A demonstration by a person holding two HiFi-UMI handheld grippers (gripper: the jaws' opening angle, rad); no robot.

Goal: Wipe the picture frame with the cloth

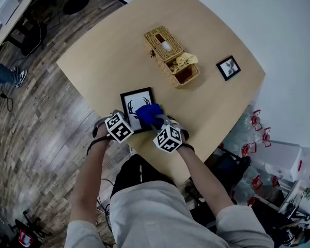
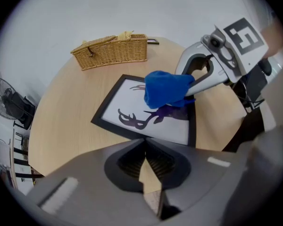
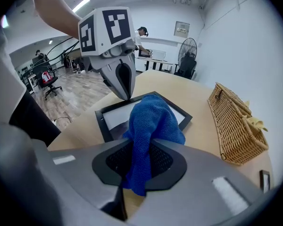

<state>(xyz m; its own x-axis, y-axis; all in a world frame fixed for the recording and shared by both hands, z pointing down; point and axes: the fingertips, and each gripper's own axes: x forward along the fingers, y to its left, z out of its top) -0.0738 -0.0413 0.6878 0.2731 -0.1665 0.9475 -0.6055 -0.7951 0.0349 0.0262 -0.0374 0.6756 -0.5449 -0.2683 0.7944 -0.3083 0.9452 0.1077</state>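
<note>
Wipe under way: my right gripper (image 1: 159,121) clamps the blue cloth (image 3: 151,121) over the picture frame (image 1: 138,92), which lies flat on my side of the wicker basket (image 1: 170,56), while the left gripper (image 3: 127,95), closed and empty, rests at its edge; next, I judge, sweep across the glass.

**Bunched blue woven cloth (image 1: 149,114) on a black rectangular picture frame (image 1: 134,101)**

The frame lies flat, face up, near the edge of the pale wooden bench (image 1: 108,61). It holds a white print of a dark antlered deer silhouette. The cloth covers part of the deer, one end pinched between the right tongs (image 3: 139,147).
</note>
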